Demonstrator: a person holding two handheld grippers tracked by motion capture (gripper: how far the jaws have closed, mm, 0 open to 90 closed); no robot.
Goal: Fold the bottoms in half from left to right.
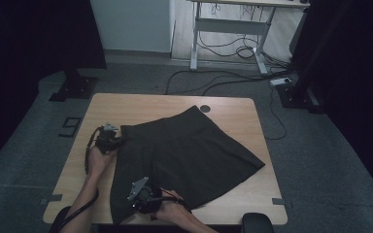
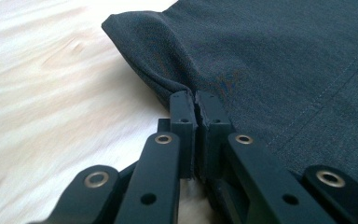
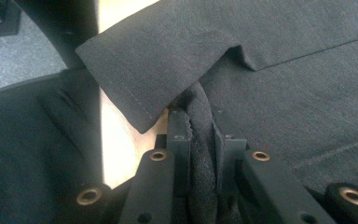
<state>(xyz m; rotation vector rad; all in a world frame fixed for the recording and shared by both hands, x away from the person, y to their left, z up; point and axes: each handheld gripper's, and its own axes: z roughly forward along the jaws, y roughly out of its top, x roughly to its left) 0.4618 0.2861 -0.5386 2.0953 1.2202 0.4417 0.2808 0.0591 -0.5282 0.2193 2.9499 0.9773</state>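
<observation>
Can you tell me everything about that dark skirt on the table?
The skirt is dark grey-green woven cloth with pleats and stitched seams. It lies spread mostly flat on the wooden table, its narrow waistband toward the far side and its wide hem toward the near edge. The left gripper is shut on its left edge, bunching the cloth there. The right gripper is shut on a thick fold near the hem, where one pleat corner is flipped up.

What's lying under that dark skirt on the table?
Under the dark skirt only the wooden table shows around its edges. Both tongs, left and right, pinch its fabric. Anything beneath its middle is covered, so I cannot tell.
</observation>
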